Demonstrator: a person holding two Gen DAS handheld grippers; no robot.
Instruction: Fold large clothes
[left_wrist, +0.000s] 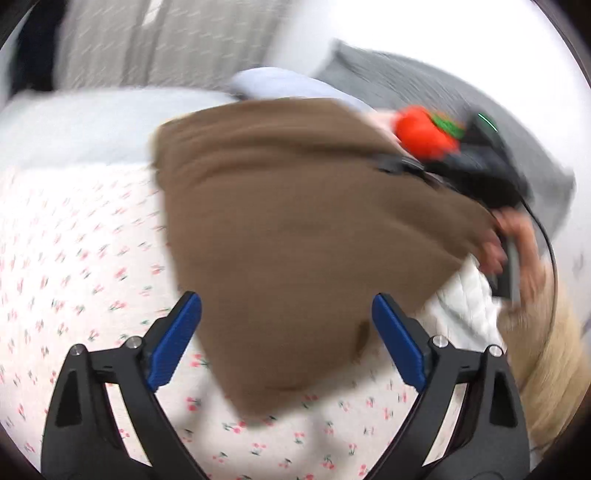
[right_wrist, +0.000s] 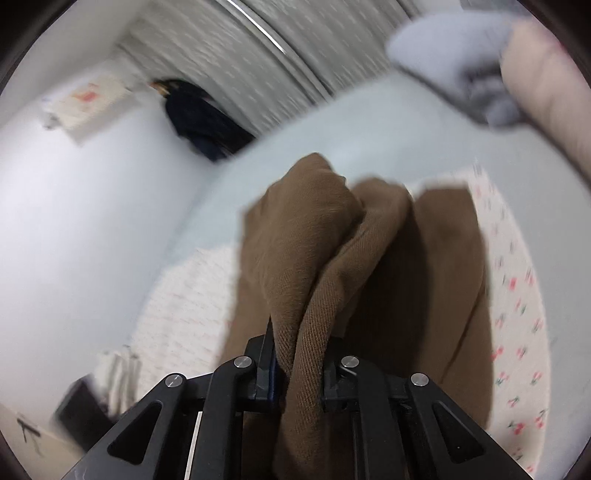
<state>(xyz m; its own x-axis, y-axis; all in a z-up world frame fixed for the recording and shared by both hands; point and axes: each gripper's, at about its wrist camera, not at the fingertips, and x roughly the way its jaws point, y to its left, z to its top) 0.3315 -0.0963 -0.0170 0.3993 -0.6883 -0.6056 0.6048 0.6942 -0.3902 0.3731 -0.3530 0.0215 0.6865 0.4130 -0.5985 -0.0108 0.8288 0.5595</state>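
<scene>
A brown garment (left_wrist: 295, 229) lies folded on a white bedsheet printed with small cherries (left_wrist: 74, 258). In the left wrist view my left gripper (left_wrist: 286, 325) stands open, its blue pads either side of the garment's near corner, not pressing it. The other gripper (left_wrist: 476, 166), black with an orange part, sits at the garment's far right edge, held by a person's hand (left_wrist: 517, 236). In the right wrist view my right gripper (right_wrist: 299, 365) is shut on a bunched fold of the brown garment (right_wrist: 314, 258), which drapes away ahead of the fingers.
A pale blue cover (left_wrist: 92, 118) and a grey blanket (left_wrist: 424, 85) lie at the far side of the bed. A light blue cloth (right_wrist: 454, 55) and a pinkish one (right_wrist: 546, 92) lie at the upper right. Grey curtains (right_wrist: 240, 55) hang behind.
</scene>
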